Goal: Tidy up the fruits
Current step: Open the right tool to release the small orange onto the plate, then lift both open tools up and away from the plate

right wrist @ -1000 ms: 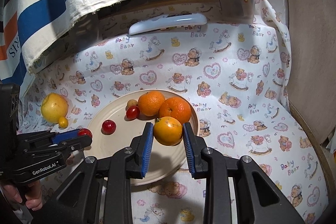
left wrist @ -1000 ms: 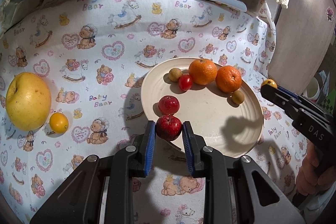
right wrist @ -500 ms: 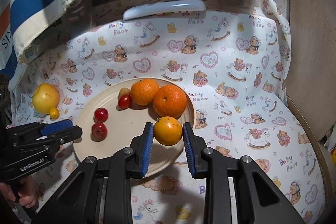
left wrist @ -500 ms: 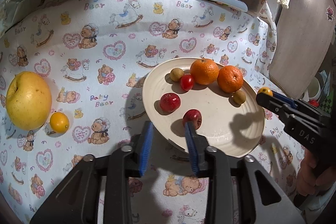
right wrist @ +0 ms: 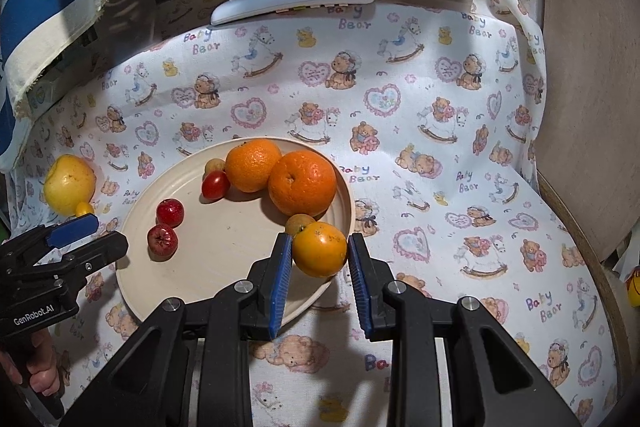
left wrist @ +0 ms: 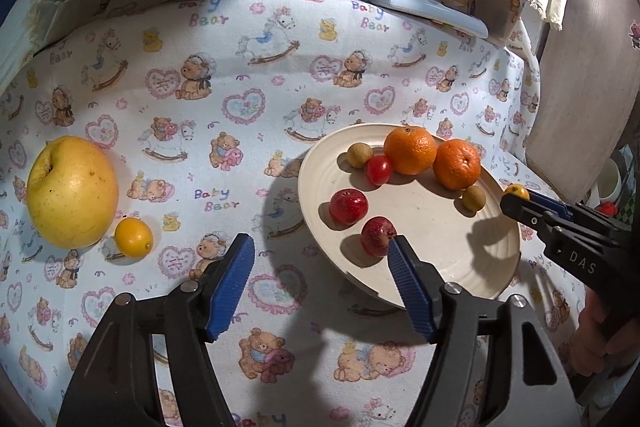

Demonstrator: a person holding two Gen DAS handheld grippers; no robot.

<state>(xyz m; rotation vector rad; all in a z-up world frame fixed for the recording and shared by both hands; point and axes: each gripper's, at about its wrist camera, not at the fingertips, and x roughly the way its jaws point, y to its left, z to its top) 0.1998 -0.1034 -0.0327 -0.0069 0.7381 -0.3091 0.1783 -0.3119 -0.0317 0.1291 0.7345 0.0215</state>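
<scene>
From the left wrist, your left gripper (left wrist: 320, 255) has just been opening and is standing spread and empty; 7 fruits are sitting on the plate (left wrist: 436, 251), while the yellow apple (left wrist: 72, 191) and small yellow fruit (left wrist: 133, 237) are waiting on the cloth

From the right wrist, your right gripper (right wrist: 318, 251) is pinching an orange fruit (right wrist: 320, 249) over the plate's near rim

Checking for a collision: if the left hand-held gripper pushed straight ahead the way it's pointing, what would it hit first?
Probably the bear-print cloth just left of the plate. The left hand-held gripper has just been opening, nothing between its jaws; the red fruit sits by its right finger. Depth is unclear.
</scene>
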